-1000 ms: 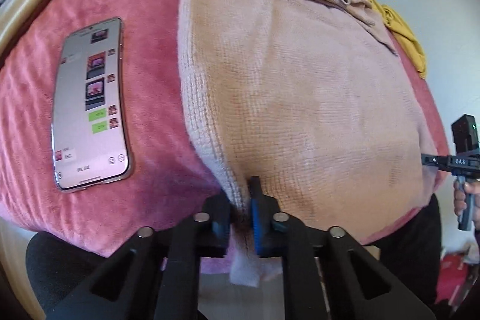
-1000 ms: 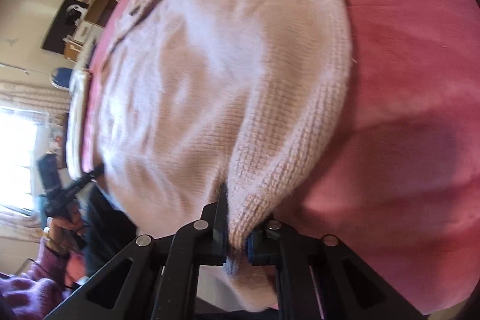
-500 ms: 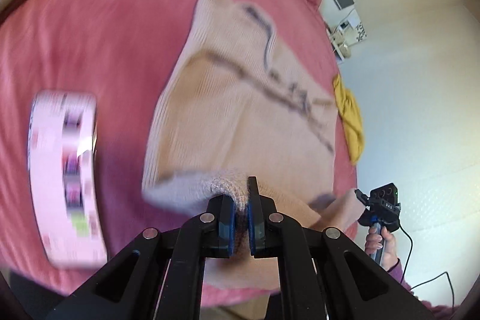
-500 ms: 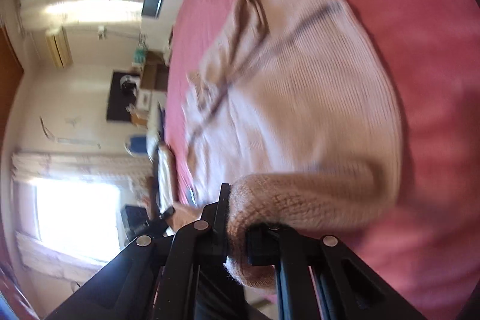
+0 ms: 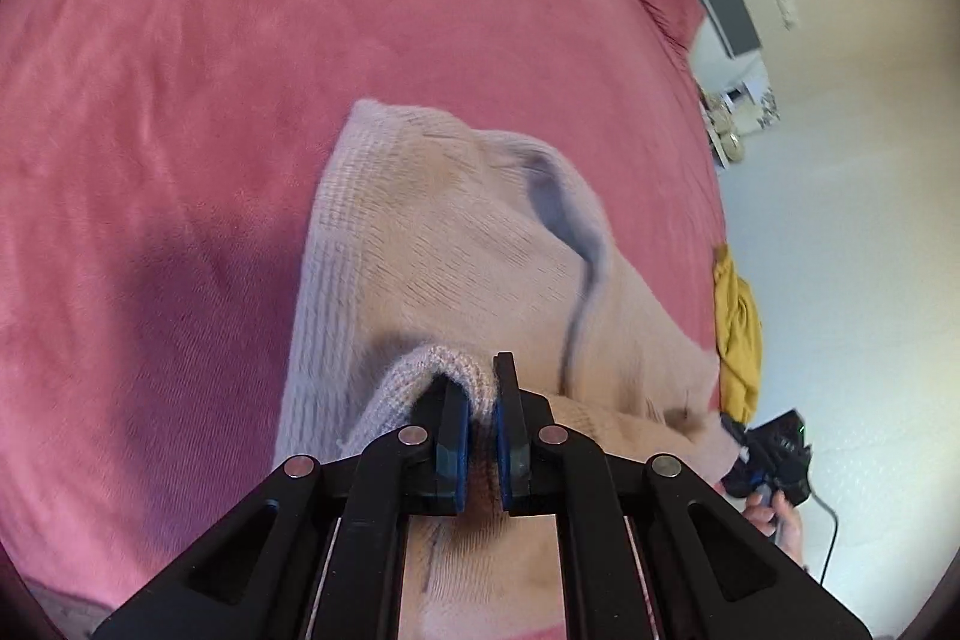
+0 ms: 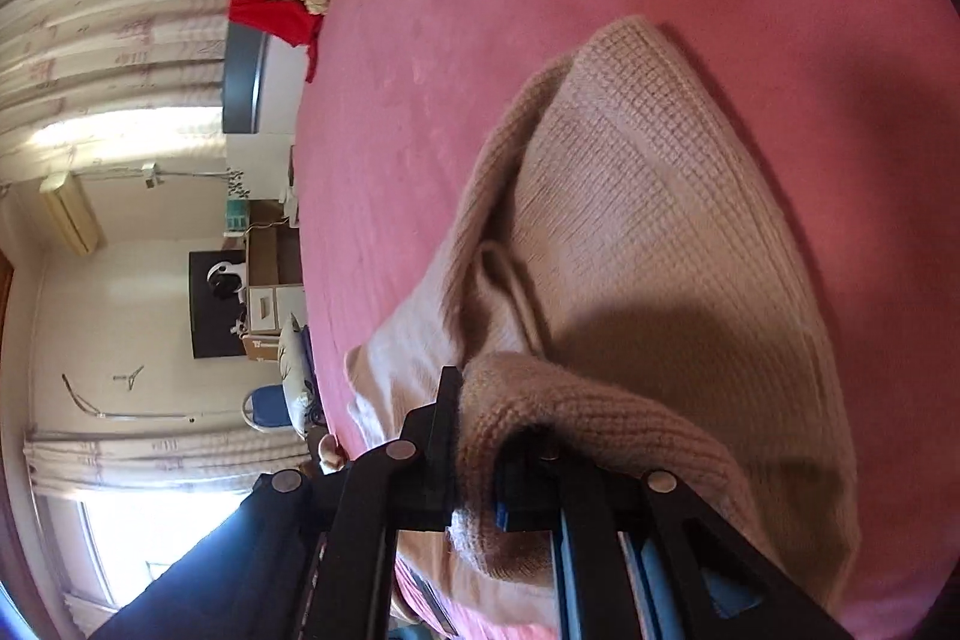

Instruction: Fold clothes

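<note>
Left wrist view shows the left gripper [image 5: 480, 415] with fingers pinched on the hem of the beige sweater [image 5: 456, 250], which spreads toward 12 o'clock over the pink bed [image 5: 180, 100], while the right gripper [image 6: 480, 451] clamps the other corner, likely to fold it evenly.

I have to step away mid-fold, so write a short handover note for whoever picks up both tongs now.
Left tongs: shut on the sweater's hem.
Right tongs: shut on the hem's other corner.
Sweater: beige knit on the pink bedspread, lower half lifted and carried over the upper half.
Done: hem picked up, fold half made.
Left: lay the hem down near the collar, release, smooth. A yellow garment lies at the bed's edge.
</note>
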The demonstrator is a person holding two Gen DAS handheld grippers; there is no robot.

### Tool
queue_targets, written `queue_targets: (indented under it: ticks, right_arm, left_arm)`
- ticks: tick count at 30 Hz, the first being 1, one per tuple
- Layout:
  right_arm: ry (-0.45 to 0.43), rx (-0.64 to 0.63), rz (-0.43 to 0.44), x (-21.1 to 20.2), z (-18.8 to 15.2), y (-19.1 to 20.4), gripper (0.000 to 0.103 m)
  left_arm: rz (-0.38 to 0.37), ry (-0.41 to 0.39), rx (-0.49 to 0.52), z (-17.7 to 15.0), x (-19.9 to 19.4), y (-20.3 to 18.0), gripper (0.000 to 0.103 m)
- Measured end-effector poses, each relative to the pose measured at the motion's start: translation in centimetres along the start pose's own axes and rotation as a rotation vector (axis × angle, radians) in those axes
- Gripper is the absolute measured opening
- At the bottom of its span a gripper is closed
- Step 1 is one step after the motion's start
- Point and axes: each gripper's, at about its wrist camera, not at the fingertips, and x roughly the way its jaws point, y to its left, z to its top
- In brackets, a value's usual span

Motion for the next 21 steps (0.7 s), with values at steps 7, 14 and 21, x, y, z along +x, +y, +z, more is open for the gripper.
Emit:
queue_targets:
  ticks: [7, 14, 21]
  right_arm:
    - [0.048, 0.105, 0.019, -0.1, 1.3, -1.9, 0.020]
    - [-0.176, 0.140, 0.134, -2.4, 3.7, -1.1, 0.025]
    - [-0.106, -0.117, 0.000, -4.0, 0.3, 1.9, 0.025]
  left_arm:
    - [-0.114, 0.011, -0.024, 1.1, 0.1, -0.1, 0.040]
    - [-0.156, -0.155, -0.144, 3.8, -1.6, 0.2, 0.055]
    - [-0.111, -0.228, -0.132, 2.5, -3.9, 1.6, 0.074]
